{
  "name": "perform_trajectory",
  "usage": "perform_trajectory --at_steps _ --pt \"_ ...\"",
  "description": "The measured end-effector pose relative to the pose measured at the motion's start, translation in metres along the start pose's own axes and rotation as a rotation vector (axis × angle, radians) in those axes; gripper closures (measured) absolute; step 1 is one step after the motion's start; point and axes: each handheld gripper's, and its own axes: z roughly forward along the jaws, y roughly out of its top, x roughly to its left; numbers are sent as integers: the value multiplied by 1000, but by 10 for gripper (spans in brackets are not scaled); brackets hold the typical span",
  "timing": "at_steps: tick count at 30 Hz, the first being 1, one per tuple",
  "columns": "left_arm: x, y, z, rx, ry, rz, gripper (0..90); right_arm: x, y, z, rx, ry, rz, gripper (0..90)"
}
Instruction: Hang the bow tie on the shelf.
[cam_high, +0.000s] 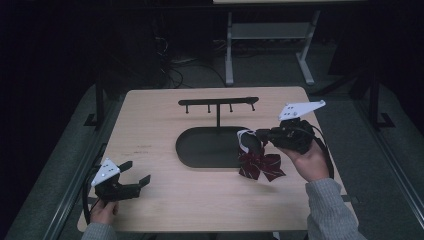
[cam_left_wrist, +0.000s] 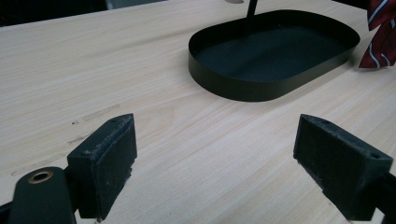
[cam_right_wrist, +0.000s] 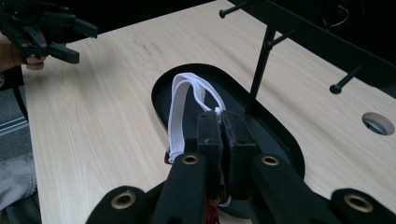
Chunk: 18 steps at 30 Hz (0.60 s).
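Note:
A dark red striped bow (cam_high: 260, 166) with a white elastic strap (cam_high: 245, 137) hangs from my right gripper (cam_high: 260, 134) over the right end of the black oval tray (cam_high: 200, 150). In the right gripper view the jaws of this gripper (cam_right_wrist: 221, 119) are shut on the white strap (cam_right_wrist: 180, 107), which loops out above the tray's rim (cam_right_wrist: 159, 100). A hook bar (cam_high: 218, 102) on a thin post rises from the tray's back. My left gripper (cam_high: 137, 171) rests near the table's front left, open and with nothing in it. Its pads (cam_left_wrist: 109, 163) stand wide apart over bare wood.
The light wooden table (cam_high: 150, 125) carries the stand at its middle. A round cable hole (cam_right_wrist: 378, 123) sits in the tabletop past the stand. In the left gripper view the tray wall (cam_left_wrist: 243, 88) and the bow (cam_left_wrist: 380, 42) lie farther off. Dark floor and desk legs (cam_high: 229, 50) lie beyond.

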Motion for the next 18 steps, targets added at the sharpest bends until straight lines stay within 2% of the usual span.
perform_trajectory --at_steps 18 --pt "0 0 0 -3 -1 -1 129 -2 18 4 0 6 -14 864"
